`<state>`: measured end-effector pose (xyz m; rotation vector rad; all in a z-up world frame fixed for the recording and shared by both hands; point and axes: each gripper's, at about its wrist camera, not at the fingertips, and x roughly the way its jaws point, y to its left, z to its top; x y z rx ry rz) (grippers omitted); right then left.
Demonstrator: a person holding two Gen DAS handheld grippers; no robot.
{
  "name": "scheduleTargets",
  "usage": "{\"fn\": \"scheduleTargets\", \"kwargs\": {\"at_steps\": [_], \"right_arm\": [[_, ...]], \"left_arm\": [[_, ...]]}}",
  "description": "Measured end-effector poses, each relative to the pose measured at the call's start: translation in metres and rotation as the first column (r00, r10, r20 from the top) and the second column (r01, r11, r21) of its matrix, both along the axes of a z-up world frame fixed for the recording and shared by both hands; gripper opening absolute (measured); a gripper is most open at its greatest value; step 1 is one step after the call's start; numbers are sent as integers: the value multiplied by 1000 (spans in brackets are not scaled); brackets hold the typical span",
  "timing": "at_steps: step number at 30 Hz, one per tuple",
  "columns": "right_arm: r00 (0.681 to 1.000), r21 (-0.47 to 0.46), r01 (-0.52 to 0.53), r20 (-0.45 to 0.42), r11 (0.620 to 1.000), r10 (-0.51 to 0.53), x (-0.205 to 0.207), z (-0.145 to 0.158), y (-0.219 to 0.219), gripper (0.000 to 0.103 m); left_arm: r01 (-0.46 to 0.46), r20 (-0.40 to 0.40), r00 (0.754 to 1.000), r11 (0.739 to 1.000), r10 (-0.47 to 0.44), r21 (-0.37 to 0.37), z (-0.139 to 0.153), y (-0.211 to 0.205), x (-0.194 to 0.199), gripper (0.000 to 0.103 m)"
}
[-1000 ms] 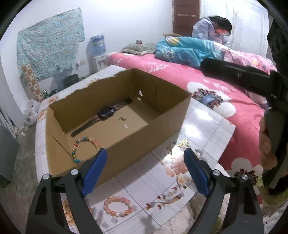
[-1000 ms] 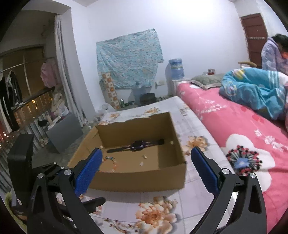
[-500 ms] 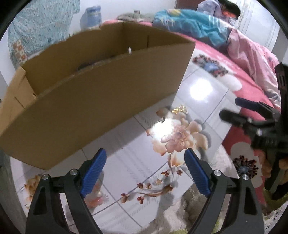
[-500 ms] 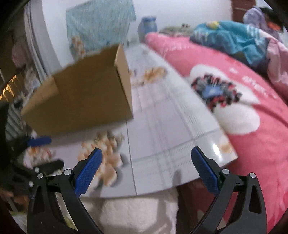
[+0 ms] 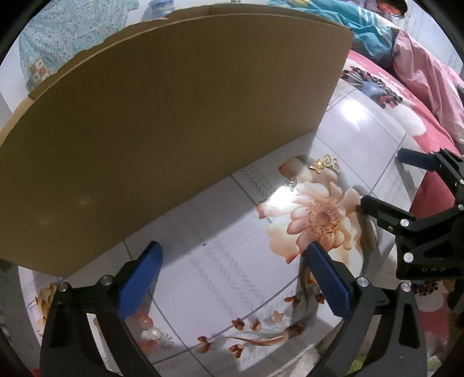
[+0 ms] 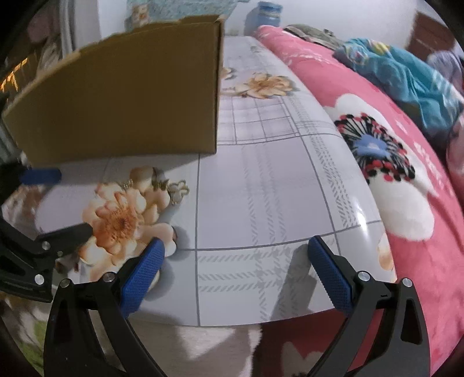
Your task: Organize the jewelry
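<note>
Beside cardboard box point(image 5: 162, 121): gold ornament point(image 5: 326, 166); both hand-held grippers point(image 5: 232, 278) point(image 6: 235, 272) spread, empty.

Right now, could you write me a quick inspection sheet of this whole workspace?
Surface: glossy floral tablecloth on a table beside a bed.
Job's things: cardboard box, only its outer wall showing; gold ornament on the cloth near the box corner; pink bead bracelet, partly hidden behind the left finger.
Clutter: nothing seen on the cloth.
Grippers: left hand-held gripper open, jaws just widened, nothing between them; right hand-held gripper open and empty. Both low over the table's near edge.
Cables: nothing seen.
Surroundings: pink flowered bedspread, blue blanket, a person at the far side, water bottle.
</note>
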<state>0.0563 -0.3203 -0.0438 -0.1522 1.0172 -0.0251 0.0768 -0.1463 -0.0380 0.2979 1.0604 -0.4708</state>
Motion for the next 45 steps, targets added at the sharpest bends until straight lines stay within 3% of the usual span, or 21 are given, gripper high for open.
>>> {"fn": "scheduleTargets", "kwargs": {"at_steps": [4,12,15,45], "right_arm": [[999,33,12,-42,999,-10,5,0,-6,95],[996,-7,-3,-85,1000,2,11,3,-1,95],[995,31,-1,-97,1000,4,12,2,-5,95],[992,43,22,-122,999,-17,26,-1,-10,95]], "left_arm": [[-8,10,1000,1000,8,-6,0,0,0,97],[-12,18,1000,1000,12,-8,0,4,-4,97],[-16,15,1000,1000,16,-7,0,5,-3,97],[-32,13,999,999,33,-4,0,4,-2,98]]}}
